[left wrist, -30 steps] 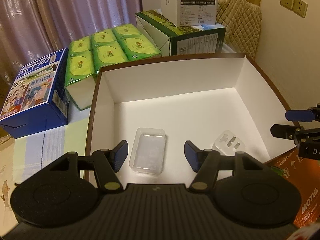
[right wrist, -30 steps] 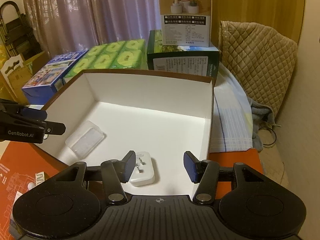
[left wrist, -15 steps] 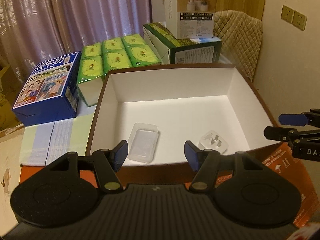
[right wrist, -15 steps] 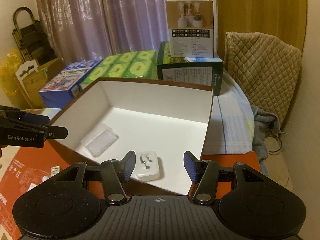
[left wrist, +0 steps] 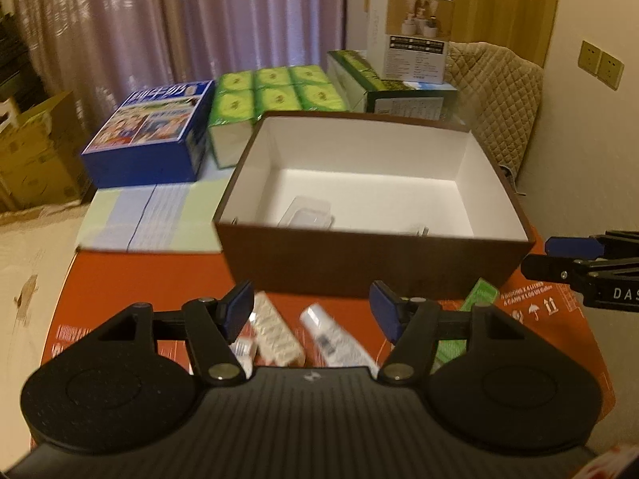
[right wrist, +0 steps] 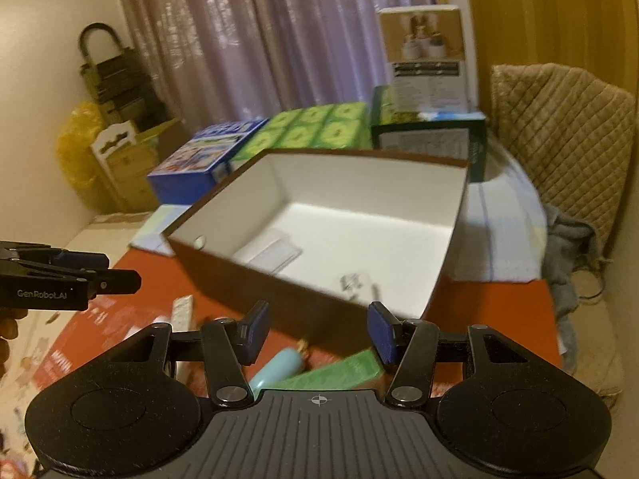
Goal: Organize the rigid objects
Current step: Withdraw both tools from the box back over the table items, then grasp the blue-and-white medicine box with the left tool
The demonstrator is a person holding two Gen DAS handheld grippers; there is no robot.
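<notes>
Both tools hung empty before the brown box (left wrist: 371, 263): left tool (left wrist: 311, 311) widening, right tool (right wrist: 317, 331) parted, poised over loose items awaiting sorting.

Table (left wrist: 32, 263): red sheet (left wrist: 131, 279), striped cloth (left wrist: 159, 215), probably cartons.

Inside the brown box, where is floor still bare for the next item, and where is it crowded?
Inside the brown box, the white floor is bare along the back wall and toward the right wall. The clear plastic case and the white plug adapter take the near edge. In front of the box it is crowded: the small cartons, a tube and a green packet.
</notes>
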